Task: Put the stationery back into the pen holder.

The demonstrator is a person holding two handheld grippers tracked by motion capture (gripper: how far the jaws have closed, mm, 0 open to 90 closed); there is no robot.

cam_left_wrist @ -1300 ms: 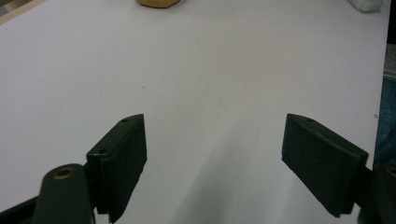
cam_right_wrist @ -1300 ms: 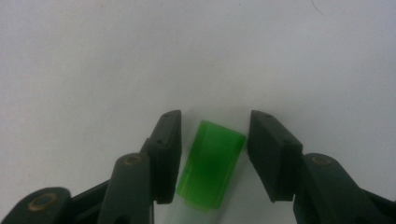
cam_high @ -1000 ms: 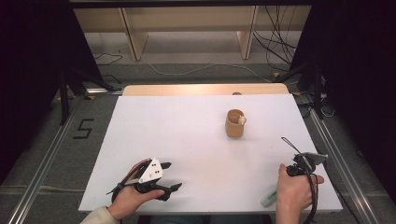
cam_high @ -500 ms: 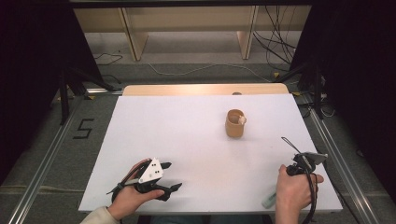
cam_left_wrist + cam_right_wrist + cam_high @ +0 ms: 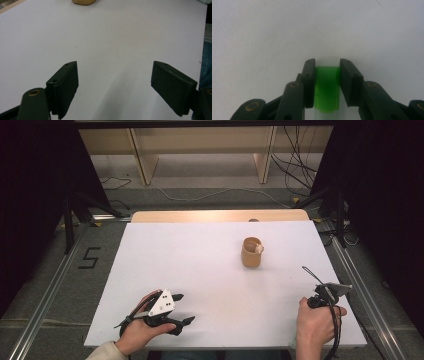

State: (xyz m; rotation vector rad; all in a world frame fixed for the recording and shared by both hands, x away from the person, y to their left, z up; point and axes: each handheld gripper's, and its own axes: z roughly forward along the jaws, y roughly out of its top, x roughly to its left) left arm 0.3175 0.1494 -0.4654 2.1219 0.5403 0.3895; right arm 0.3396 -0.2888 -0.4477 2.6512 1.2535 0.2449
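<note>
While both hands rest at the near table (image 5: pixel 210 270) edge in the high view, the cup (image 5: pixel 251 252) stands well apart. Left gripper (image 5: pixel 115 82) view: jaws wide, empty. Right gripper (image 5: pixel 327 83) view: jaws just closing, clamped on the green marker cap (image 5: pixel 327 85), lying on the table; next I lift.

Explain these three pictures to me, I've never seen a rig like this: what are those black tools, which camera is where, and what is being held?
No robot arm here: a person sits at a white table and holds a hand tool with two black jaws in each hand. The high view looks down from above the person's side. The other two cameras ride on the tools and look along their jaws.

The left gripper rests low over the table, jaws wide apart with nothing between them. The right gripper has just been closing its jaws, and the pads now sit against a bright green piece, seemingly the cap of a pale tube or marker lying on the table. Farther off stands a tan cup with something pale inside.
</note>
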